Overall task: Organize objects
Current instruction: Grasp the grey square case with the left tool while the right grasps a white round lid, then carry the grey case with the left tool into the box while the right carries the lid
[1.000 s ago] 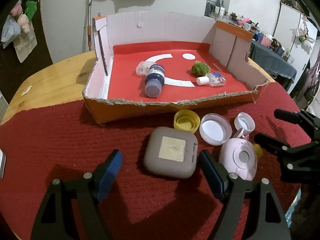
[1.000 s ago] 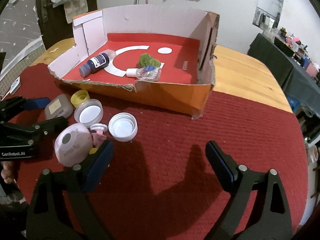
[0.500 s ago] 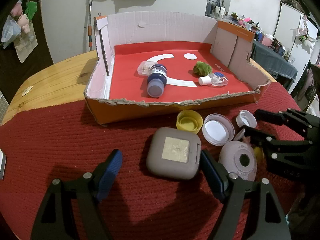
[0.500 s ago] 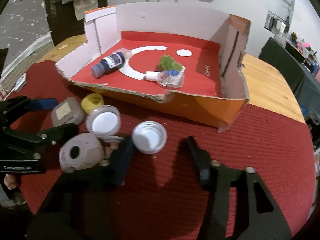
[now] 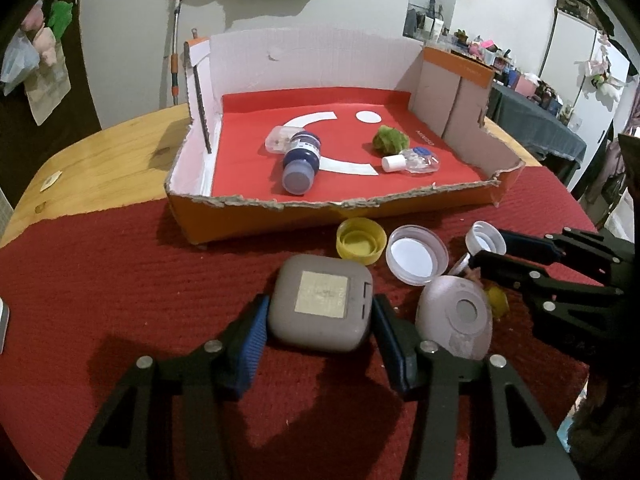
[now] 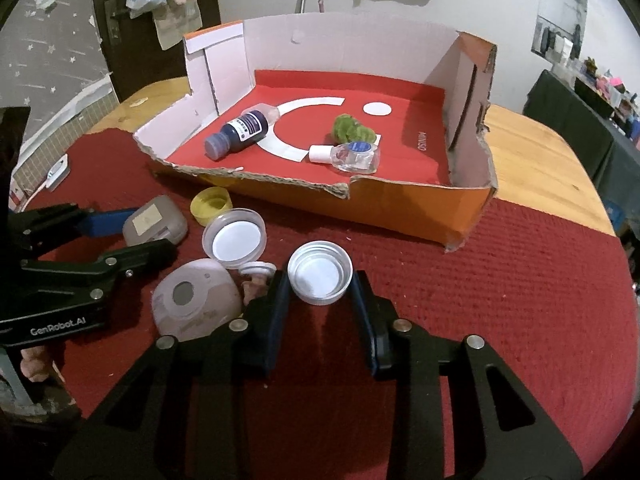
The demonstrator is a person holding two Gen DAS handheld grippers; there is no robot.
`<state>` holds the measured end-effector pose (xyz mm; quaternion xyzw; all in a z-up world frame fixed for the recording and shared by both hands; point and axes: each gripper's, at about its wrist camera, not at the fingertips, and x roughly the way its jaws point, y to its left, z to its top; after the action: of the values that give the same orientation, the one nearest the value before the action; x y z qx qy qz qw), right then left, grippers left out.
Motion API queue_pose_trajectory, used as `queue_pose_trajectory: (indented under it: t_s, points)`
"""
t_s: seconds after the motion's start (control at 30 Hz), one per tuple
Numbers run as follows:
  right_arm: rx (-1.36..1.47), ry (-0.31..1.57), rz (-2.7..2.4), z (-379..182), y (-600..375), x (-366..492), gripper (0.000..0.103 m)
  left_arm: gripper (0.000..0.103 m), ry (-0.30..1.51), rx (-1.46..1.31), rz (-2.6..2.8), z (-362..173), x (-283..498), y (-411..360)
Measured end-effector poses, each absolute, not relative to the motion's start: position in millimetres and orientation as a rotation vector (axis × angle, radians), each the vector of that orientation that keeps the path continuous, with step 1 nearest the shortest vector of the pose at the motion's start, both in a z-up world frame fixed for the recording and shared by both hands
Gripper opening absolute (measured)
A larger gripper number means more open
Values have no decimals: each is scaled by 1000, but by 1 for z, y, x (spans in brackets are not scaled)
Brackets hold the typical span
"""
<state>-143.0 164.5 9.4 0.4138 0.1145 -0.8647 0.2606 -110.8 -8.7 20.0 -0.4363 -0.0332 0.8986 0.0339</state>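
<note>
My left gripper (image 5: 318, 322) pinches the grey rounded-square plastic case (image 5: 322, 310); right gripper (image 6: 320, 300) pinches the white round lid (image 6: 320, 278), box at 12.

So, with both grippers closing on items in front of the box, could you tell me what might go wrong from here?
The left gripper pinches the rounded grey case only near its front corners, so it may squirt out on lifting. The right gripper brackets the shallow white lid at its rim; it could tip or slip. The pink round device and small cap crowd its left finger and may get knocked.
</note>
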Motion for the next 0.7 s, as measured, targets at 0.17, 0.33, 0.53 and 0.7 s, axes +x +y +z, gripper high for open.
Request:
queue_pose_trajectory:
  t_s: [0.17, 0.33, 0.53, 0.7]
  points:
    - [1101, 278, -2337, 18, 169, -133, 30, 54, -110, -1328, 2768, 24, -105, -8]
    - [1085, 276, -2330, 24, 168, -123, 30, 54, -115, -1312, 2766, 28, -98, -6]
    - [1085, 257, -2319, 27, 170, -120, 30, 54, -106, -1292, 2767, 33, -91, -3]
    - [1074, 246, -2307, 33, 169, -118, 30, 54, -134, -1272, 2757, 41, -88, -5]
